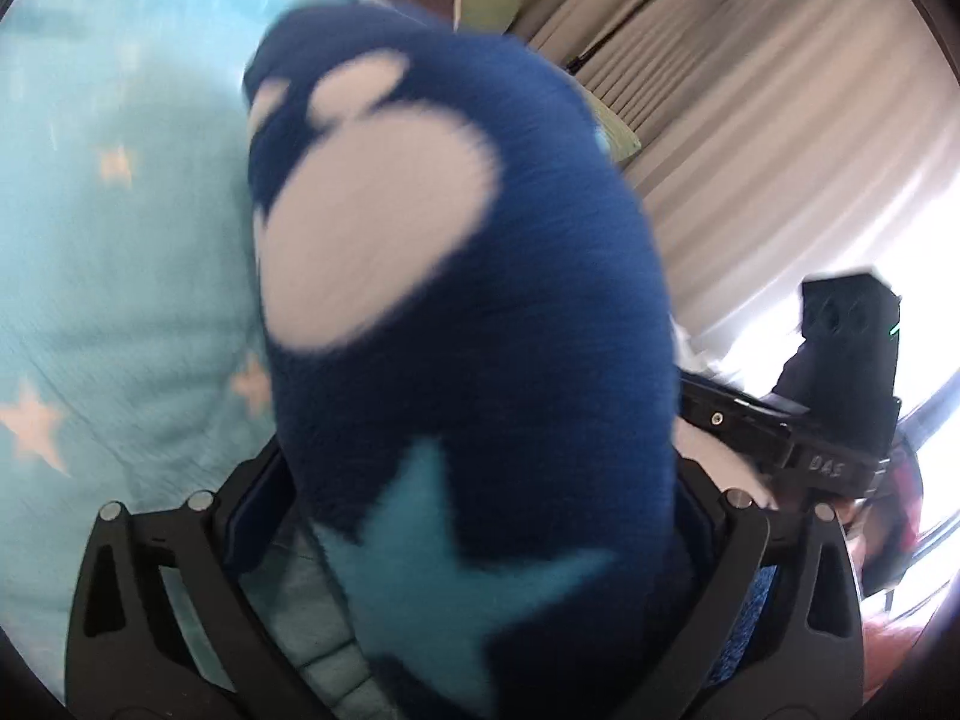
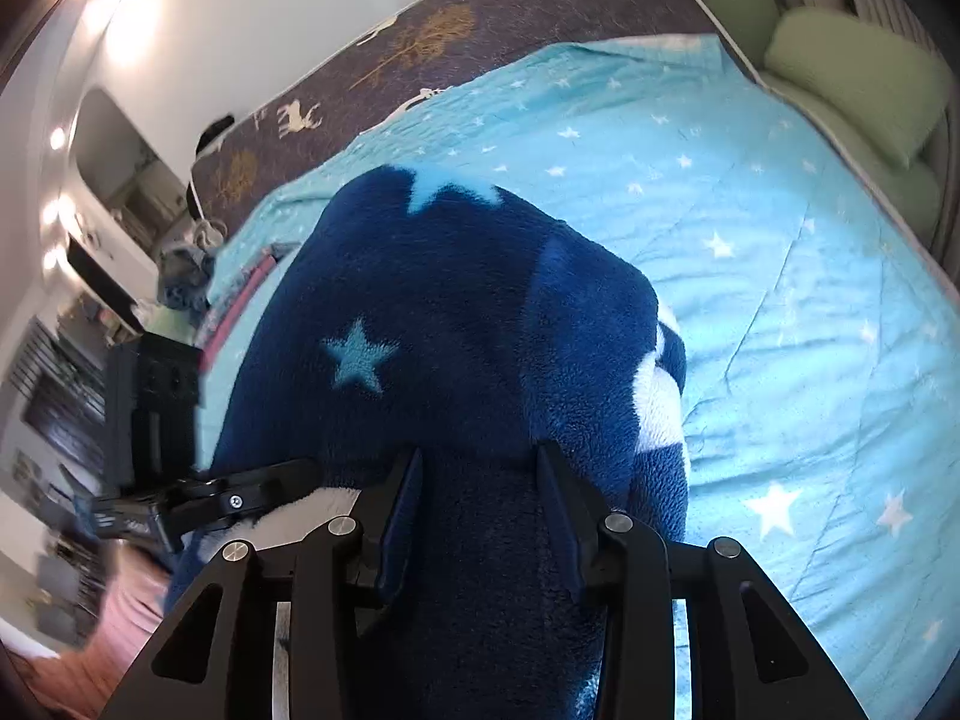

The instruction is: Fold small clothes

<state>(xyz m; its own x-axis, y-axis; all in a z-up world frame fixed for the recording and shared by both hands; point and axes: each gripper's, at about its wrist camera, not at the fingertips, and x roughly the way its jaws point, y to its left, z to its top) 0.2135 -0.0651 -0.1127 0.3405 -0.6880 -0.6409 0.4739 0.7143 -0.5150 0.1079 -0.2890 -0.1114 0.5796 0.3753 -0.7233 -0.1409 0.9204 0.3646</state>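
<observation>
A navy fleece garment (image 1: 468, 312) with white patches and a pale blue star fills the left wrist view. It bulges up between the wide-set fingers of my left gripper (image 1: 474, 480); a gap shows beside the left pad (image 1: 243, 516), so the pads do not press on it. In the right wrist view the same garment (image 2: 432, 312) lies bunched over the bed, and my right gripper (image 2: 480, 462) has its two fingers pinched into a thick fold of it. The other gripper's black body (image 2: 180, 498) sits just left of the garment.
A pale blue quilt with white stars (image 2: 780, 276) covers the bed under the garment. A grey blanket with deer (image 2: 456, 30) lies beyond it, green pillows (image 2: 858, 78) at far right. Curtains (image 1: 750, 120) hang to the right, and shelves and clutter (image 2: 90, 312) stand on the left.
</observation>
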